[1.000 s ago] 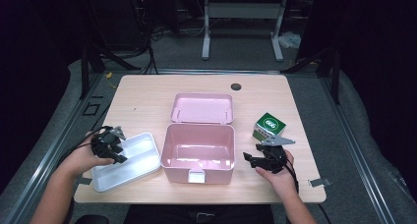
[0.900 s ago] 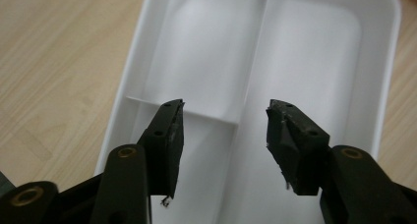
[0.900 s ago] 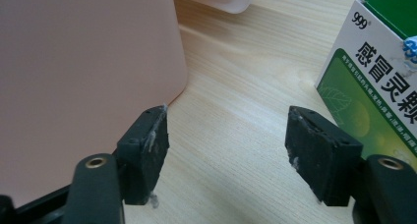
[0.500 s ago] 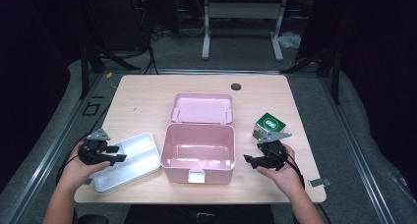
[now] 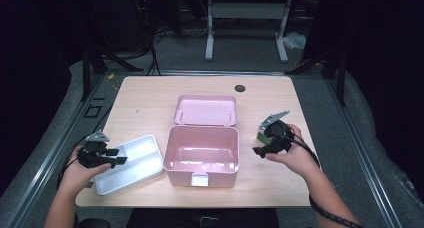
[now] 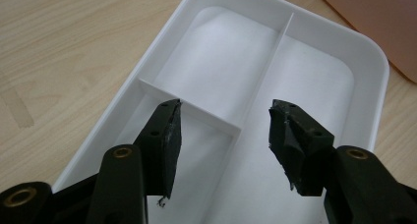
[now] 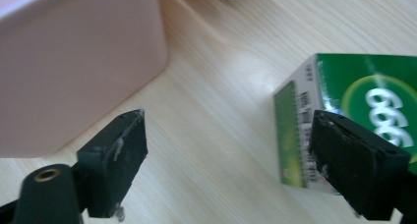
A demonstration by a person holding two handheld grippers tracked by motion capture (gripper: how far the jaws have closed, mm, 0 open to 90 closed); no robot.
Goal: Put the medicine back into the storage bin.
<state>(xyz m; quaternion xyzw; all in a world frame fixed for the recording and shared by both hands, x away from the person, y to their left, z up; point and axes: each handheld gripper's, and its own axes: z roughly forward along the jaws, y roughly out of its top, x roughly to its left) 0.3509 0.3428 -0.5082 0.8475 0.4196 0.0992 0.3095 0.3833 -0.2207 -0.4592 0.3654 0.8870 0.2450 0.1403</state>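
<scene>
An open pink box (image 5: 201, 153) stands mid-table, its lid (image 5: 206, 110) laid back behind it. A white divided tray (image 5: 131, 163) lies to its left. My left gripper (image 5: 112, 157) hovers over the tray's left end. In the left gripper view, the left gripper (image 6: 223, 111) is open above the tray's dividers (image 6: 211, 118), its jaws having just opened wider with nothing between them. My right gripper (image 5: 261, 147) hangs right of the box, partly covering a green carton (image 5: 261, 136). The right gripper (image 7: 228, 118) has just opened too. Only bare table shows between its jaws; the green carton (image 7: 364, 86) sits by one jaw.
A dark round plug (image 5: 240, 88) sits in the table (image 5: 150, 98) near its far edge. The pink box wall (image 7: 74, 62) stands close beside my right gripper. Dark floor and metal stands lie beyond the table.
My right hand has risen, and its gripper now covers most of the green carton. Earlier my left hand slid a little toward the tray's near left end, then stayed put.
</scene>
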